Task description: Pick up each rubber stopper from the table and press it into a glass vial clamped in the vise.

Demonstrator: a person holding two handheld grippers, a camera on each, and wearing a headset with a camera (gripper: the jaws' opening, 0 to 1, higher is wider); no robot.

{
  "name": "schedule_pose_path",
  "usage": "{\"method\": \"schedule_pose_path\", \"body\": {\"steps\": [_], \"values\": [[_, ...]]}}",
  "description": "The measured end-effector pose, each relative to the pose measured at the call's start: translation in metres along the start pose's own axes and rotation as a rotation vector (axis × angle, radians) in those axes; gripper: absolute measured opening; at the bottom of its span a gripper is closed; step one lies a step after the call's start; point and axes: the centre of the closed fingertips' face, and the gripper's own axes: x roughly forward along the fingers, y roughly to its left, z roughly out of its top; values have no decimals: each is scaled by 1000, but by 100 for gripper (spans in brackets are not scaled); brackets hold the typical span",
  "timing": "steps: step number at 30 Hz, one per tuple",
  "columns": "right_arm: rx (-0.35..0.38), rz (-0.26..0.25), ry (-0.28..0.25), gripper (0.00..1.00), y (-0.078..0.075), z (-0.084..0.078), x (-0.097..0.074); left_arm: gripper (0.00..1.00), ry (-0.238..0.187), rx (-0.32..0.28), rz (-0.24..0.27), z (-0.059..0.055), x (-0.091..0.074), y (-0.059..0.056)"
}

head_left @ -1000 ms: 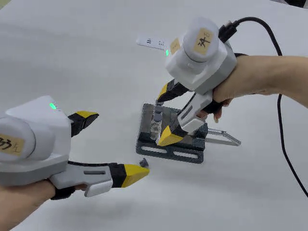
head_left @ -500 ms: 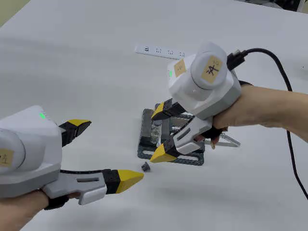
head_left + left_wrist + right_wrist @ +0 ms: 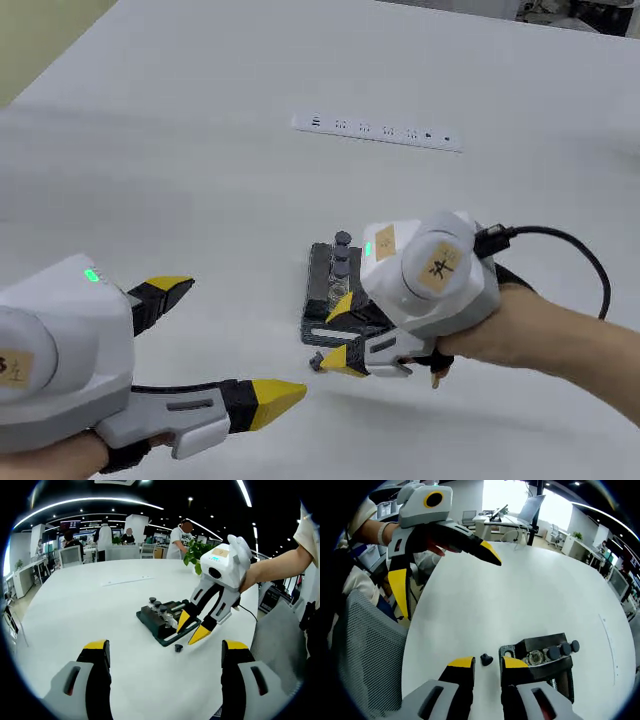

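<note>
My right gripper (image 3: 487, 664) has its jaws parted by a narrow gap, with nothing held. The loose rubber stopper (image 3: 486, 659) lies on the table (image 3: 520, 595) right at the mouth of that gap, between the two yellow tips and just ahead of them. I cannot tell whether either tip touches it. Just beside the right-hand tip sits the vise (image 3: 540, 672). It holds one open glass vial (image 3: 536, 656) nearest that jaw and three stoppered vials (image 3: 561, 650) in a row beyond it. My left gripper (image 3: 165, 647) is spread wide and holds nothing. The stopper lies well ahead of its jaws, roughly midway between them, with the vise farther on.
</note>
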Motion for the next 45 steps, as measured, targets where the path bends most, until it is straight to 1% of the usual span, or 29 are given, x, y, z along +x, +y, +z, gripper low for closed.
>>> {"method": "schedule_pose_path", "body": {"steps": [1,3,4,7,8,12,14,16,20,22,25,26,29,32,33,34,35,37,39,40,41,42,43,45], "values": [[4,4,0,14,1,-2,2,91,2,0,-1,0,0,-1],[-4,-9,1,13,2,-5,8,91,3,-2,0,-1,-1,-2],[-2,-13,6,11,4,-7,7,91,2,-4,0,-2,-1,-2],[26,-23,0,9,4,-9,13,91,3,-10,1,-2,-1,-3],[34,-35,-2,9,3,-10,14,91,2,-12,1,-2,-1,-4],[44,-32,1,4,4,-14,19,91,3,-17,0,-4,-1,-3],[37,-57,-1,4,1,-13,17,91,3,-20,0,-5,0,-3],[53,-59,2,2,1,-14,17,91,3,-21,-1,-5,0,-4],[61,-72,-15,1,-1,-14,18,91,4,-23,-2,-5,1,-6],[55,-87,-26,0,-3,-12,17,91,4,-24,-2,-5,1,-7],[56,-100,-29,0,-6,-11,17,91,7,-25,-4,-5,1,-8],[56,-112,-27,0,-8,-11,16,91,6,-25,-4,-5,1,-8],[57,-109,-35,0,-10,-10,17,90,6,-27,-3,-5,1,-8],[45,-105,-29,0,-10,-11,18,90,8,-31,-2,-8,1,-6],[45,-98,-27,0,-9,-11,18,89,13,-36,0,-10,2,-5],[38,-104,-31,0,-10,-11,18,88,15,-42,1,-11,3,-5],[38,-100,-27,0,-10,-11,18,88,11,-55,1,-12,2,-4],[39,-102,-34,0,-9,-11,17,84,13,-58,3,-12,2,-3],[33,-103,-38,0,-8,-11,13,83,10,-73,19,-11,2,0],[15,-117,-47,0,-9,-8,9,82,6,-91,16,-9,3,1],[6,-120,-47,0,-9,-7,6,80,4,-103,14,-9,3,2],[-7,-128,-51,0,-10,-5,3,79,4,-111,12,-9,3,2],[-35,-143,-63,0,-11,-1,-2,78,5,-116,10,-8,4,2],[-57,-148,-69,0,-10,3,-12,75,4,-128,-1,-7,5,1]]}}
